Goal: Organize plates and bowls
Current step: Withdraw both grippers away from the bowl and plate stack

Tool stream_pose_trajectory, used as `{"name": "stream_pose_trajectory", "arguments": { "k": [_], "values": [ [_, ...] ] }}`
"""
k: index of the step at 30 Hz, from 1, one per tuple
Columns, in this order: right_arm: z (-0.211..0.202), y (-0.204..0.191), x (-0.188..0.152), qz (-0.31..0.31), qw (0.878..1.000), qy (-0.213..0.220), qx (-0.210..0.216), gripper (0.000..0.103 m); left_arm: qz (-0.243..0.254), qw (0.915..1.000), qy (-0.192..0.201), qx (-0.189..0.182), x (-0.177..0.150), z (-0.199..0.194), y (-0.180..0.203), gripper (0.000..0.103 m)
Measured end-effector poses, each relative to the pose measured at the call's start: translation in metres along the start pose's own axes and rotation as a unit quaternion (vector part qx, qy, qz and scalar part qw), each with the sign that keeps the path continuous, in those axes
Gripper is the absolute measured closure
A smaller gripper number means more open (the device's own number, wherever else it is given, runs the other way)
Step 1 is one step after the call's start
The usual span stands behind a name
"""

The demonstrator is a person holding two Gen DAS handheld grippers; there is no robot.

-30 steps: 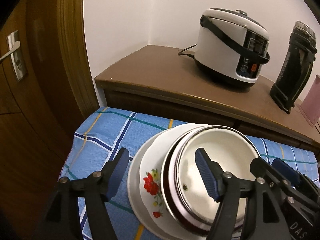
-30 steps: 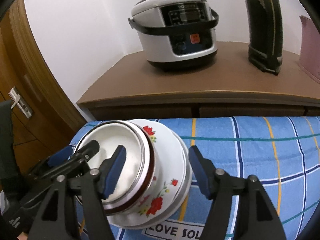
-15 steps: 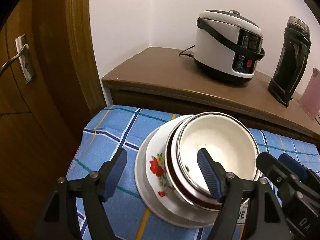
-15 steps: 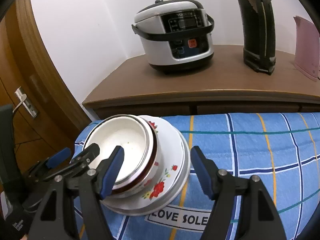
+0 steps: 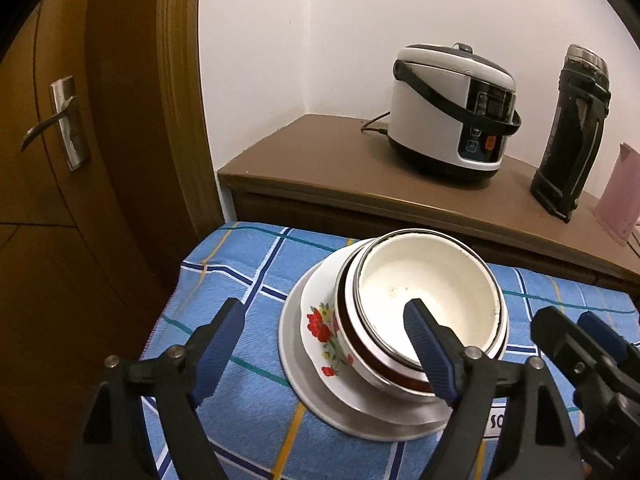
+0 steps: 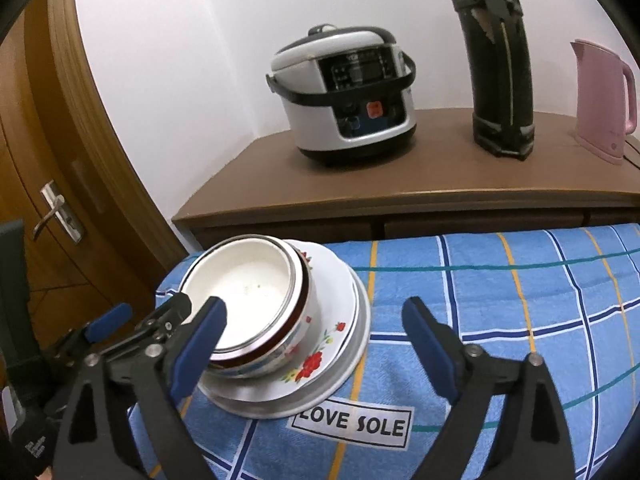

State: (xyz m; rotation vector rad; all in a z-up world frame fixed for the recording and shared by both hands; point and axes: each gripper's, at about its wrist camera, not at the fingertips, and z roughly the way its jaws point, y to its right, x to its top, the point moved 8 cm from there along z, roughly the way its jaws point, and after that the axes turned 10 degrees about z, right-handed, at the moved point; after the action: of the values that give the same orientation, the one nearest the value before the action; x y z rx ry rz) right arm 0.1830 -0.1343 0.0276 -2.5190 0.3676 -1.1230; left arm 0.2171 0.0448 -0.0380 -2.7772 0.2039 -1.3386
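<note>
White bowl [image 5: 430, 292] atop floral plates [image 5: 320, 322]

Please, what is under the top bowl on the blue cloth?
Under the bowl sits another bowl, then a flowered plate on a plain plate. Whether more dishes hide in the stack cannot be seen.

In my right wrist view I read "LOVE SOLE" in black capitals on a white label [image 6: 352, 420] printed on the blue checked cloth [image 6: 500, 304], low in the frame just below centre. In my left wrist view only the letters "SO" of that label [image 5: 495, 421] show at the lower right. The rice cooker [image 6: 344, 96] has a brand line and button captions on its dark panel, too small for me to read.
</note>
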Motion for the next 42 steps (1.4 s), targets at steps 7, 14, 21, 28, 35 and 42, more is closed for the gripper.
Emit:
{"name": "stream_pose_trajectory", "arguments": {
  "k": [7,14,21,28,35,42],
  "values": [
    [-0.009,-0.003,0.0,-0.004,1.0,0.01,0.004,0.011,0.003,1.0,0.003,0.007,-0.001,-0.006,0.0,0.019],
    [-0.021,-0.006,-0.001,-0.011,1.0,0.028,0.008,0.009,0.017,0.9998,0.009,0.002,-0.006,-0.015,0.01,0.019],
    [-0.04,-0.006,-0.001,-0.006,0.999,0.049,0.021,0.005,0.021,0.9995,0.023,0.001,-0.009,-0.033,0.016,0.019],
    [-0.064,-0.002,0.0,-0.006,0.997,0.076,0.024,0.003,0.03,0.9985,0.045,0.002,-0.008,-0.055,0.021,0.019],
    [-0.086,0.002,-0.001,-0.009,0.995,0.1,0.021,0.001,0.021,0.9982,0.056,0.001,-0.01,-0.07,0.022,0.019],
    [-0.099,0.0,-0.003,-0.008,0.994,0.109,0.025,0.001,0.019,0.9974,0.07,0.002,-0.011,-0.085,0.021,0.019]
  ]
}}
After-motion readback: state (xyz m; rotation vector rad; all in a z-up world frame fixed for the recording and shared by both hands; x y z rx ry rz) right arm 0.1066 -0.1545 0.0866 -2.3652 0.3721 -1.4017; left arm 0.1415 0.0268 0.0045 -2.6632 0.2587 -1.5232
